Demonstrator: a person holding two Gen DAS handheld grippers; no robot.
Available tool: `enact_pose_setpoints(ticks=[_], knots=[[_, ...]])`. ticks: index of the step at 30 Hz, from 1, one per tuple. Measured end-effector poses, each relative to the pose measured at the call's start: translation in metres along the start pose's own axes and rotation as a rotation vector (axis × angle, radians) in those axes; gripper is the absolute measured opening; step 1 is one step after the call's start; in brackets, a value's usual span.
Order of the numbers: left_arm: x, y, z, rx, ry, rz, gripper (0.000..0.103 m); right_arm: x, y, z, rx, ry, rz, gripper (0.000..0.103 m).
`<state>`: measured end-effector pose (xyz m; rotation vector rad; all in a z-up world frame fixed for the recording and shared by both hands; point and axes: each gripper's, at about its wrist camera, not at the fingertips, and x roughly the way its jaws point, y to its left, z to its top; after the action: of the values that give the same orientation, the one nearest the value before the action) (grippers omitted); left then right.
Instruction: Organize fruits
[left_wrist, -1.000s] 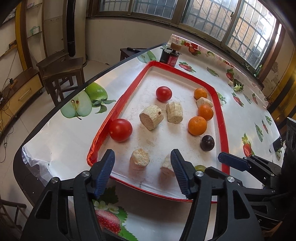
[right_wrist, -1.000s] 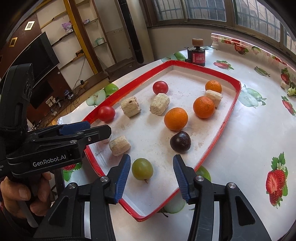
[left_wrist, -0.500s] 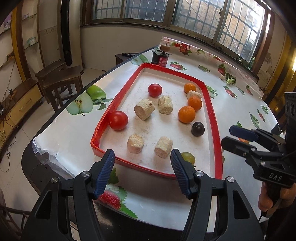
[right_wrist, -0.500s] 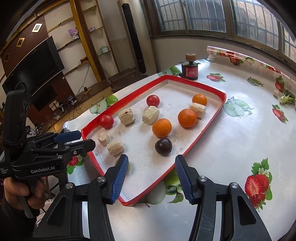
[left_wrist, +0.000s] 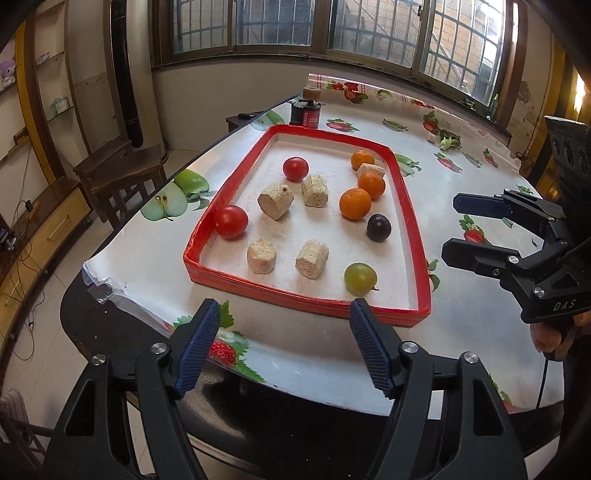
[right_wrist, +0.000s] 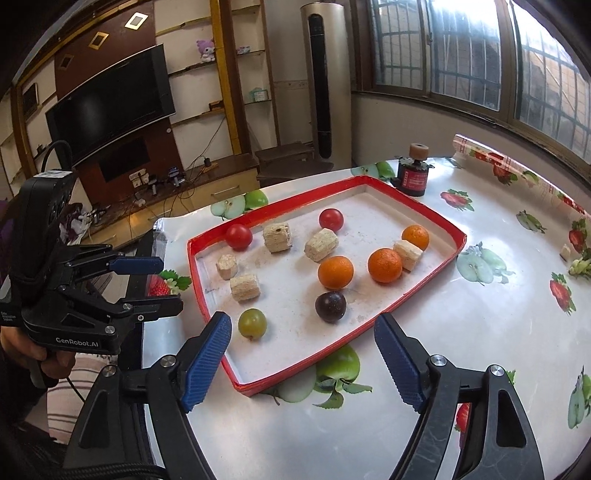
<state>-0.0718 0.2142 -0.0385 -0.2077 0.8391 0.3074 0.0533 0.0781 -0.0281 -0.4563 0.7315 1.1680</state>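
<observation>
A red-rimmed white tray (left_wrist: 413, 236) (right_wrist: 424, 288) lies on the table. In it are two red tomatoes (left_wrist: 231, 221) (right_wrist: 239, 236), three oranges (left_wrist: 355, 203) (right_wrist: 335, 272), a dark plum (left_wrist: 378, 228) (right_wrist: 330, 307), a green grape-like fruit (left_wrist: 360, 278) (right_wrist: 252, 323) and several beige cut chunks (left_wrist: 275, 201) (right_wrist: 245, 287). My left gripper (left_wrist: 282, 350) (right_wrist: 147, 280) is open and empty, above the table's near edge in front of the tray. My right gripper (right_wrist: 303, 363) (left_wrist: 458, 225) is open and empty, just off the tray's near corner.
A dark red-labelled jar (left_wrist: 305, 110) (right_wrist: 414, 170) stands beyond the tray's far end. The tablecloth (left_wrist: 472, 325) has printed fruit. Small scraps (left_wrist: 445, 140) lie at the far right. Wooden stools (left_wrist: 122, 173) stand left of the table.
Both grippers have drawn back from the tray towards the table's near side, staying open. The fruit in the tray has not moved.
</observation>
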Motion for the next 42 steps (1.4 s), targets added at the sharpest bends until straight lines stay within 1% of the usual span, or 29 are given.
enact_pose_setpoints(ticks=[3,7,11,14,21,25,28,30,36,42], knots=[[-0.009,-0.001,-0.001,0.008,-0.013,0.006,0.075,-0.001,0.001,-0.001,-0.029,0.009,0.008,0.085],[-0.019,-0.004,0.001,0.014,-0.03,0.005,0.075,-0.004,0.003,0.001,-0.073,0.029,0.033,0.085],[-0.03,-0.01,0.005,0.031,-0.05,0.008,0.076,-0.009,0.01,0.004,-0.15,0.043,0.017,0.085],[-0.04,-0.015,0.007,0.05,-0.075,0.018,0.081,-0.016,0.014,0.007,-0.195,0.035,0.017,0.085],[-0.061,-0.02,0.009,0.071,-0.121,0.038,0.081,-0.033,0.022,0.009,-0.27,0.023,0.028,0.087],[-0.069,-0.02,0.01,0.069,-0.153,0.056,0.081,-0.043,0.023,0.008,-0.286,-0.013,0.033,0.087],[-0.071,-0.02,0.01,0.071,-0.16,0.063,0.082,-0.05,0.022,0.006,-0.279,-0.046,0.048,0.087],[-0.071,-0.02,0.01,0.073,-0.161,0.066,0.082,-0.053,0.022,0.004,-0.277,-0.055,0.054,0.089],[-0.073,-0.021,0.008,0.073,-0.172,0.077,0.082,-0.058,0.023,0.0,-0.281,-0.073,0.06,0.089],[-0.079,-0.022,0.004,0.079,-0.206,0.109,0.082,-0.07,0.021,-0.002,-0.267,-0.156,0.072,0.09]])
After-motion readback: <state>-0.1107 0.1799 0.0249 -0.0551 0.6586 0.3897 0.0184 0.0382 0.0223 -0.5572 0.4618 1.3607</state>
